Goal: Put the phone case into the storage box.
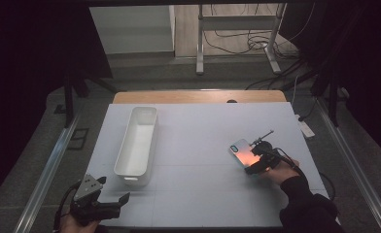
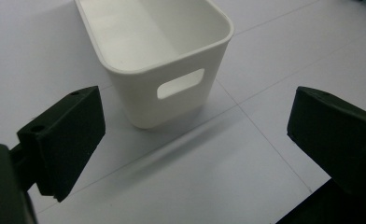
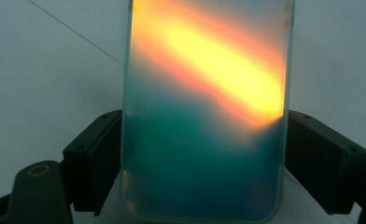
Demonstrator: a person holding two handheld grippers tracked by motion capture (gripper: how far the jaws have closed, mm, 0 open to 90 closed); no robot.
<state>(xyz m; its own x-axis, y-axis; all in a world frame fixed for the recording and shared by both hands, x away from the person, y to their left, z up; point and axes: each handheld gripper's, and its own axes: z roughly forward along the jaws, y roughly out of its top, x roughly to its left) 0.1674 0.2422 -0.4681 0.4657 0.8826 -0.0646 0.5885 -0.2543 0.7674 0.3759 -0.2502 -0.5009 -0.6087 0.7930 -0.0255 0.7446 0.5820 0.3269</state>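
**Lead:** Where's the phone right now?

**Me:** I have the phone (image 1: 243,154) on the right side of the desk (image 1: 203,141), toward the near edge. It is a slim slab with an orange-and-teal sheen on its face. In the right gripper view it (image 3: 204,116) stands lengthwise between my jaws, its long edges meeting the two black pads.

**Lead:** So the right tongs have it?

**Me:** Yes. The right tongs (image 1: 256,162) are clamped across the width of the phone, one pad on each long side. The pads sit flush against its clear rim near the lower end. From the pictures I can't tell whether it rests flat on the desk or is tipped up a little.

**Lead:** And your other hand?

**Me:** The left tongs (image 1: 112,203) sit at the near left corner of the desk, jaws wide apart with nothing between them. In the left gripper view they (image 2: 195,154) point at the short end of the white bin (image 2: 162,56), the end with the handle slot, and are near it but not touching.

**Lead:** Where's that bin relative to the phone?

**Me:** The bin (image 1: 137,141) lies lengthwise on the left half of the desk, well apart from the phone.
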